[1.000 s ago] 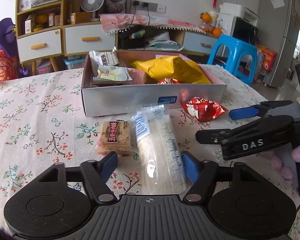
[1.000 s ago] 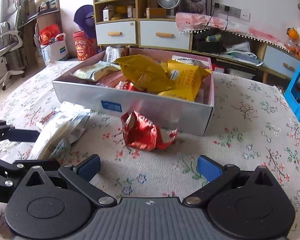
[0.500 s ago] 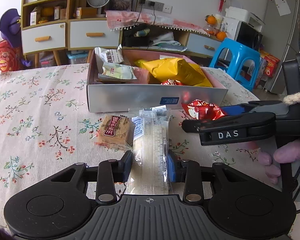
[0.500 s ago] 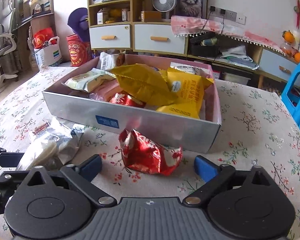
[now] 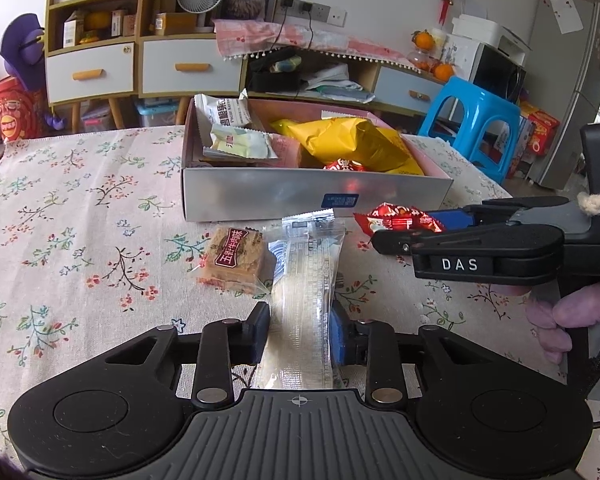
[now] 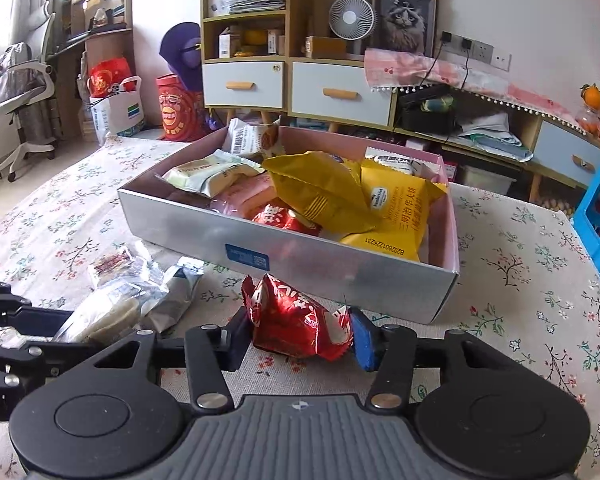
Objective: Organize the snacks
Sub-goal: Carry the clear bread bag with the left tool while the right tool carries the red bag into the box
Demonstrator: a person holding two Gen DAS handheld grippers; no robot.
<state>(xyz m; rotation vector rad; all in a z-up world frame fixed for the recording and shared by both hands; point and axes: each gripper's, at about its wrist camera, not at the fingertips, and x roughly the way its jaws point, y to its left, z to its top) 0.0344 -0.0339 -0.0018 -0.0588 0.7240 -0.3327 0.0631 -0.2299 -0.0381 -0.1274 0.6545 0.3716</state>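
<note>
- Your bench (image 5: 60, 216) wears a matte, flower-printed cloth under both tools.
- Ahead of both hand-held grippers sits the box (image 6: 300, 258), a shallow rectangle with smooth silvery walls and a pink lining, heaped with crinkly yellow bags (image 6: 340, 196).
- Your left hand-held gripper (image 5: 300, 332) is clamped on the long clear packet (image 5: 306, 292), a flat glossy plastic strip lying lengthwise between its pads.
- Your right hand-held gripper (image 6: 298, 340) pinches the red foil snack (image 6: 300, 324), shiny and crumpled, just before the box's near wall.
- Just left of the clear packet lies the square brown cake (image 5: 232, 260), crumbly-looking in transparent wrap.
</note>
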